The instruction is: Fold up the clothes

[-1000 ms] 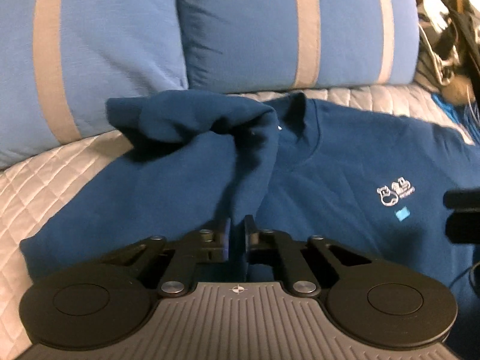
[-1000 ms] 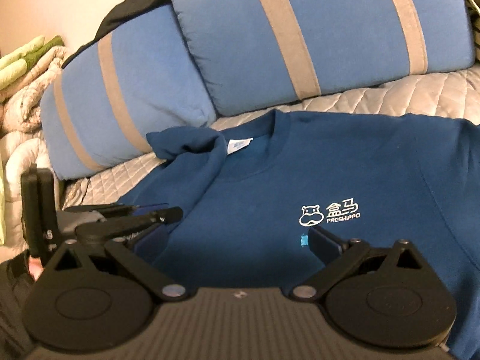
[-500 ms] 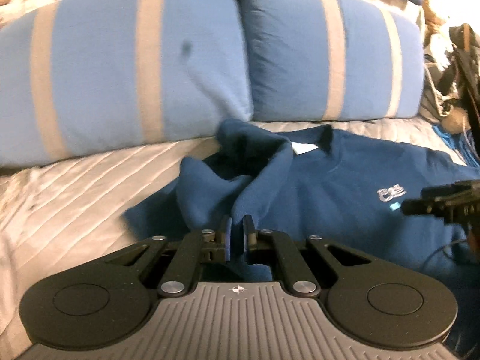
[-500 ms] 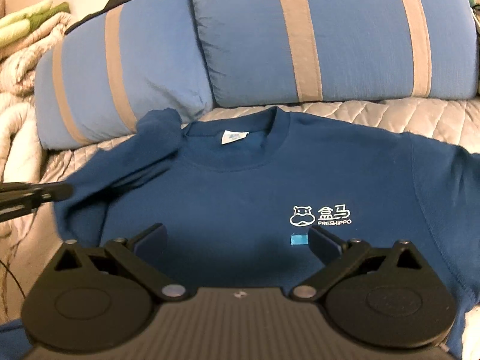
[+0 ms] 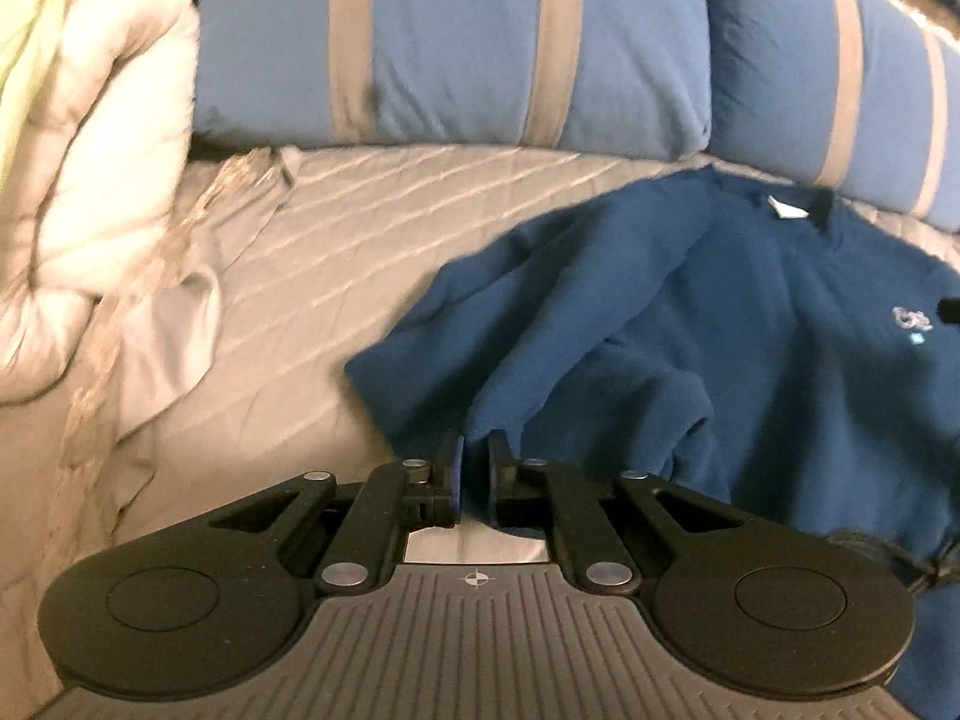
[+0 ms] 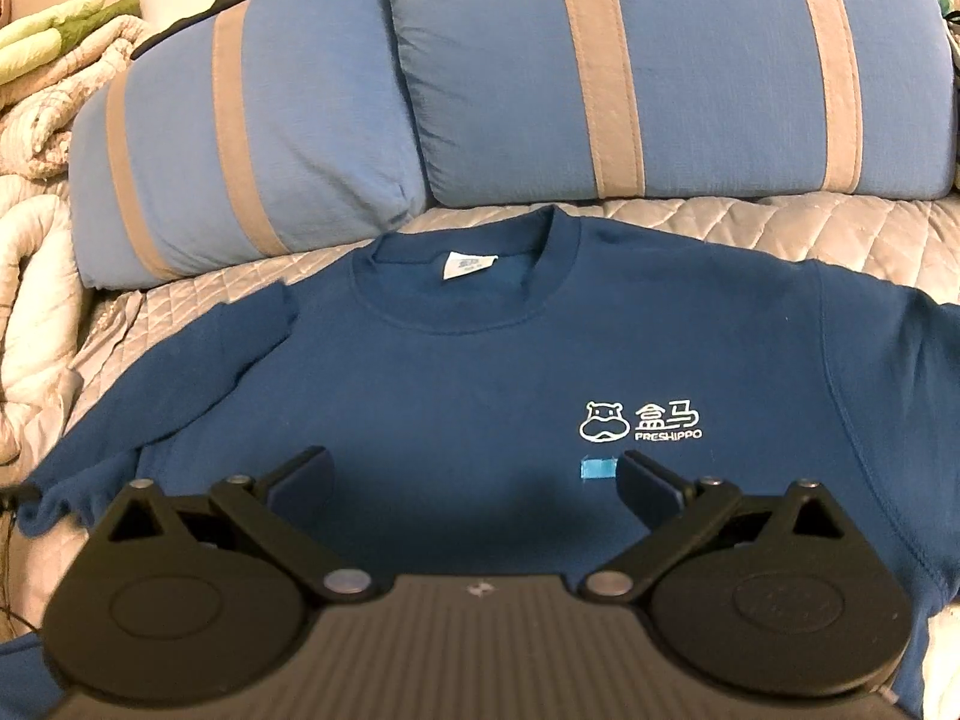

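A dark blue sweatshirt (image 6: 480, 372) with a white hippo logo (image 6: 639, 420) lies front up on a quilted grey bedspread (image 6: 780, 228), collar toward the pillows. My left gripper (image 5: 474, 450) is shut on the sweatshirt's left sleeve (image 5: 540, 324) and holds it stretched out toward the left. The sleeve shows in the right wrist view (image 6: 180, 384) lying out to the left. My right gripper (image 6: 474, 468) is open and empty, low over the sweatshirt's chest.
Two blue pillows with tan stripes (image 6: 660, 60) (image 6: 240, 138) lean at the head of the bed. A cream crumpled quilt (image 5: 90, 150) is piled at the left. Bare bedspread (image 5: 360, 228) lies left of the sweatshirt.
My left gripper has pulled the sleeve off the chest and out to the left, unfolding it. My right gripper has stayed open over the chest and shifted slightly left.
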Motion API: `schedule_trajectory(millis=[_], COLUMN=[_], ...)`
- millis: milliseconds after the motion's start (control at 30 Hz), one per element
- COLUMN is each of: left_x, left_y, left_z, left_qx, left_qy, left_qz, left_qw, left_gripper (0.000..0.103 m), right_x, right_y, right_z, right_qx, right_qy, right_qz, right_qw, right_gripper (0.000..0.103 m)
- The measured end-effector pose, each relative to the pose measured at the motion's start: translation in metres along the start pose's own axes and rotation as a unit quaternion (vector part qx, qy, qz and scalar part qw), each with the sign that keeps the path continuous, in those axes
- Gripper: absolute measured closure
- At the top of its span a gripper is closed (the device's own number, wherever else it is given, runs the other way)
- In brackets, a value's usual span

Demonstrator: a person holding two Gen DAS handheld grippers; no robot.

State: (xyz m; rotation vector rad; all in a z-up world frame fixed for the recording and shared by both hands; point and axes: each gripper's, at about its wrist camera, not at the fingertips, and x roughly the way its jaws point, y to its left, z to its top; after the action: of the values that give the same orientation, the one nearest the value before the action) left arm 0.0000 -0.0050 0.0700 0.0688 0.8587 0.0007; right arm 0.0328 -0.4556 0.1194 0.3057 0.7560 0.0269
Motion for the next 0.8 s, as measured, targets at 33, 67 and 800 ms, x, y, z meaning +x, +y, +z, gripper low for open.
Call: schedule_trajectory(millis=[33, 67, 800], left_x=[-0.004, -0.007, 0.061], left_y=[0.001, 0.001, -0.064], left_z=[0.000, 0.000, 0.084], left_qx=[-0.001, -0.002, 0.111], left_qy=[-0.005, -0.011, -0.056], left_qz=[-0.005, -0.011, -0.061], left_qw=[1.0000, 0.9999, 0.9904], left_gripper=[0.091, 0.084, 0.056], right_x=[0.000, 0.000, 0.004], right_y=[0.000, 0.000, -0.003], right_z=[0.000, 0.000, 0.000], right_qx=[0.000, -0.001, 0.012], right_qy=[0.000, 0.001, 0.015], right_qz=[0.000, 0.000, 0.000], right_qw=[1.000, 1.000, 1.000], right_gripper=[0.000, 0.000, 0.000])
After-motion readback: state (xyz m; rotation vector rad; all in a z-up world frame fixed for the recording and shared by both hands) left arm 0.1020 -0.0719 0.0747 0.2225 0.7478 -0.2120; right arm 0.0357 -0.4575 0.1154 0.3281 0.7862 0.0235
